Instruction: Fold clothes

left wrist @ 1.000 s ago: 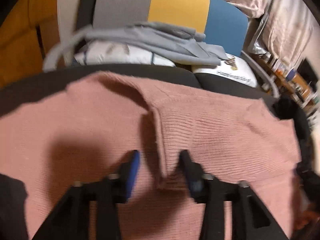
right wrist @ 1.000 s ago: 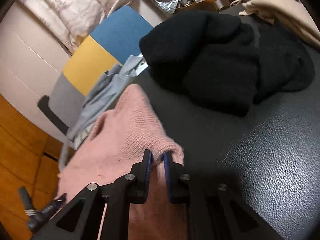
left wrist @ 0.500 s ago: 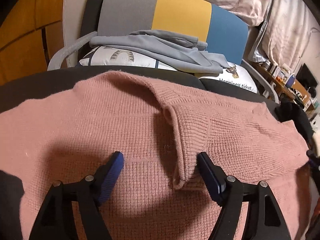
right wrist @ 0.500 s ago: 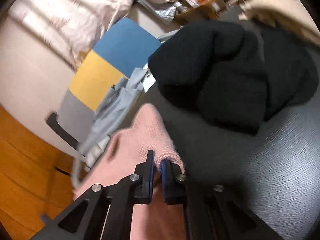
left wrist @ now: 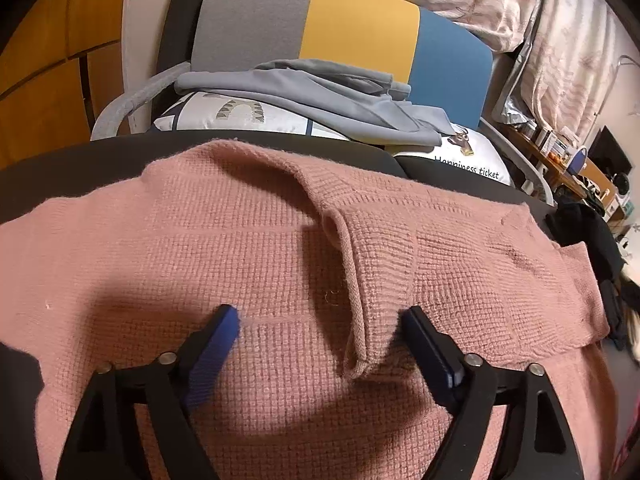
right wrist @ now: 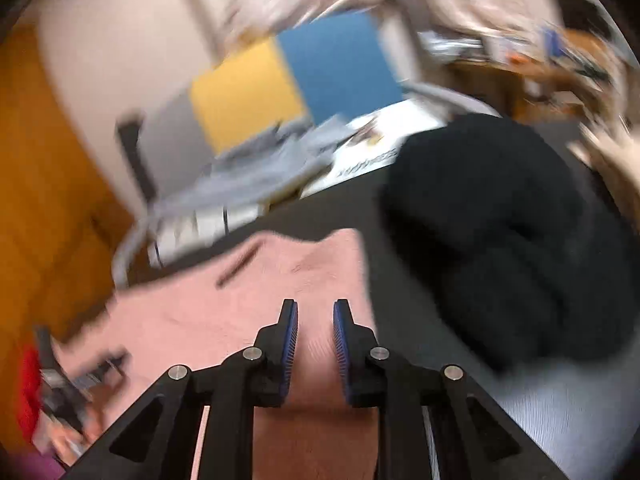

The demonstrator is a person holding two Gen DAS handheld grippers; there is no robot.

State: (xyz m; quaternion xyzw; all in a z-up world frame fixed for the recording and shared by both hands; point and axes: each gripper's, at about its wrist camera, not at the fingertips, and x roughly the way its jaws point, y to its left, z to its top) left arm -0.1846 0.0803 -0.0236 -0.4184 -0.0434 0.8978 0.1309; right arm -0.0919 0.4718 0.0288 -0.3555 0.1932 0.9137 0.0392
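We see the pink knit sweater [left wrist: 248, 248] spread flat over the dark surface [left wrist: 100, 152], one sleeve [left wrist: 372, 280] folded inward across its body. Our left gripper [left wrist: 320, 320] hovers over it, jaws opening wide; the sleeve's cuff lies between them, untouched by either pad. Our right gripper [right wrist: 315, 320] is above the sweater's edge in a blurred view, jaws parting with only a narrow gap and nothing clamped. A black garment [right wrist: 500, 240] lies heaped beside the sweater. Beyond the surface stands a grey, yellow and blue chair [left wrist: 340, 32] with grey clothing [left wrist: 320, 96] on cushions.
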